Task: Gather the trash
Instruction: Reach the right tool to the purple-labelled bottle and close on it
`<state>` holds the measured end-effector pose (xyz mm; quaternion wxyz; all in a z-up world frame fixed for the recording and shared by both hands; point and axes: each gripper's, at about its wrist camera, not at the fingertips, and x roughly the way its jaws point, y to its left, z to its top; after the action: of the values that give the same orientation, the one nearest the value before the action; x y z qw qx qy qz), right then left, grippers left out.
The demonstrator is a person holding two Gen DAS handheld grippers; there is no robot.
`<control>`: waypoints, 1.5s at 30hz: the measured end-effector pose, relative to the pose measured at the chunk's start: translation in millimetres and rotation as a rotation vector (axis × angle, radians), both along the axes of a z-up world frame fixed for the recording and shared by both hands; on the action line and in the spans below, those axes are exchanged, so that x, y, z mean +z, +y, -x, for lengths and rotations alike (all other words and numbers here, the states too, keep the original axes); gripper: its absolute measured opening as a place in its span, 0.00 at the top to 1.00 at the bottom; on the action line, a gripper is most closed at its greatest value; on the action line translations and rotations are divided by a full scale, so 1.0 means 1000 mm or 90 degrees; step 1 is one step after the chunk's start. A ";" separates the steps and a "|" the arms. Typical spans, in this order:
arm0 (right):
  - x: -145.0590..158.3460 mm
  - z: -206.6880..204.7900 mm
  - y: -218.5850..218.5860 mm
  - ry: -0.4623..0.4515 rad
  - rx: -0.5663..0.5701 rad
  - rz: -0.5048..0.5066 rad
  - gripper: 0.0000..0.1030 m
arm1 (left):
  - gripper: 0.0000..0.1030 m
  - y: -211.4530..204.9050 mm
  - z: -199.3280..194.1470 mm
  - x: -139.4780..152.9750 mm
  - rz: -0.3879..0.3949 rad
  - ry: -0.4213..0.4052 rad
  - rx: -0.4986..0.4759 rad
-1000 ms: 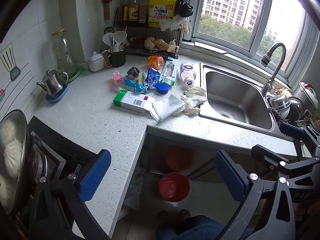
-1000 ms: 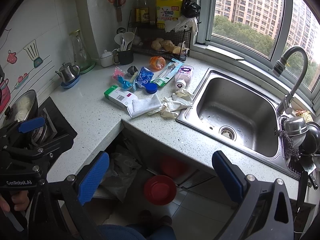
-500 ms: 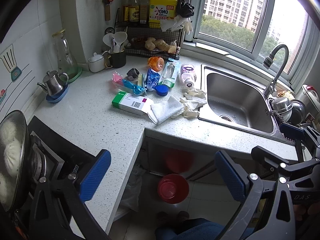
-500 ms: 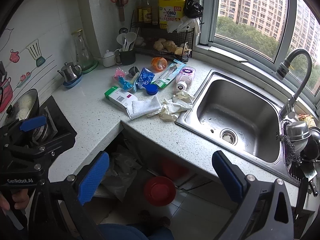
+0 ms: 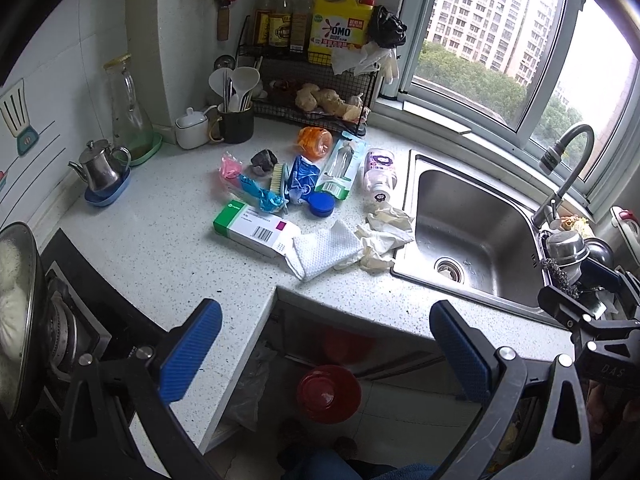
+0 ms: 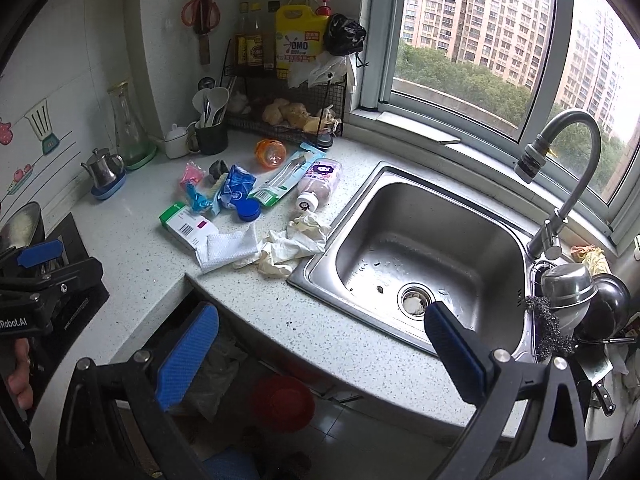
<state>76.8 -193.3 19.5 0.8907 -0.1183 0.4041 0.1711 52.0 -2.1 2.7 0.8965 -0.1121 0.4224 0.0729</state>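
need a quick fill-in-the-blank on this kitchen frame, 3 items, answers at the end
1. The round blue lid lies on the ____.
2. The crumpled gloves lie just left of the steel ____.
3. Both the left hand-held gripper and the right hand-held gripper are ____ and hold nothing.

Answers: countertop; sink; open

A home kitchen is shown: a steel sink (image 6: 424, 248) with a faucet (image 6: 560, 184) is set into a speckled desk (image 5: 160, 248), a stove (image 5: 68, 320) is seen, probably gas, and bottles (image 5: 280, 20) are racked by a window (image 6: 472, 24) facing apartment blocks.
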 end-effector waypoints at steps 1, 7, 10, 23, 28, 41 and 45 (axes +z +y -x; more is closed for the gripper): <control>0.001 -0.005 0.000 -0.003 -0.002 0.000 0.00 | 0.00 0.003 -0.004 0.001 0.002 -0.004 -0.001; -0.007 -0.043 0.016 -0.004 0.044 0.024 0.00 | 0.00 0.017 -0.043 -0.002 -0.032 0.009 -0.024; -0.013 -0.066 0.025 0.027 0.051 0.003 0.00 | 0.00 0.028 -0.069 -0.009 -0.035 0.022 -0.044; -0.050 -0.203 0.081 0.160 -0.030 -0.001 0.00 | 0.00 0.077 -0.196 -0.041 -0.019 0.088 -0.151; -0.076 -0.250 0.098 0.227 -0.053 -0.013 0.00 | 0.00 0.099 -0.225 -0.059 -0.009 0.119 -0.162; -0.129 -0.336 0.121 0.290 -0.122 0.028 0.00 | 0.00 0.141 -0.259 -0.098 0.043 0.166 -0.141; -0.148 -0.352 0.124 0.312 -0.133 0.044 0.05 | 0.00 0.154 -0.264 -0.105 0.061 0.174 -0.128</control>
<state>429.0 -69.6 -128.4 0.7744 -0.0611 0.6235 0.0884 315.9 152.3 -101.9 0.8272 -0.1006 0.5524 -0.0226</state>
